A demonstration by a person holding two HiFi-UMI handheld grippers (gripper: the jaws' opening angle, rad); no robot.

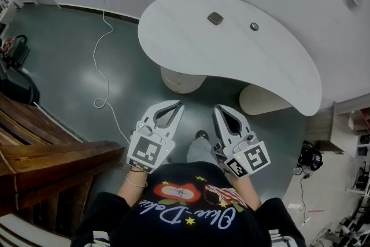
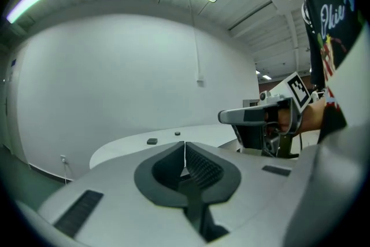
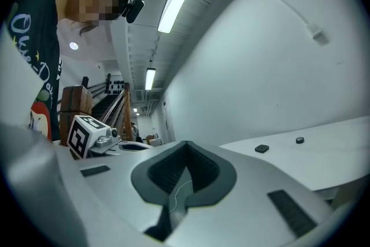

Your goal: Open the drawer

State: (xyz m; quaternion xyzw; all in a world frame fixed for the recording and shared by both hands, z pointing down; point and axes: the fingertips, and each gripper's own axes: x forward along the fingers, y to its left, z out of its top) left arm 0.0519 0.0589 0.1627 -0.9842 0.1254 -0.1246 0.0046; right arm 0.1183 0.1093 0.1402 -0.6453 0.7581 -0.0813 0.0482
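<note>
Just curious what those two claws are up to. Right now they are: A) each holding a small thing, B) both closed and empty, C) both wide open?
B: the left gripper and the right gripper each show jaws that meet at the tips with nothing between them.

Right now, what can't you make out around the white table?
- Any drawer: none shows; in the head view the tabletop covers what sits beneath it.
- Square dark item and round one: too small to identify in every view.
- Cream base: mostly hidden under the top.
</note>
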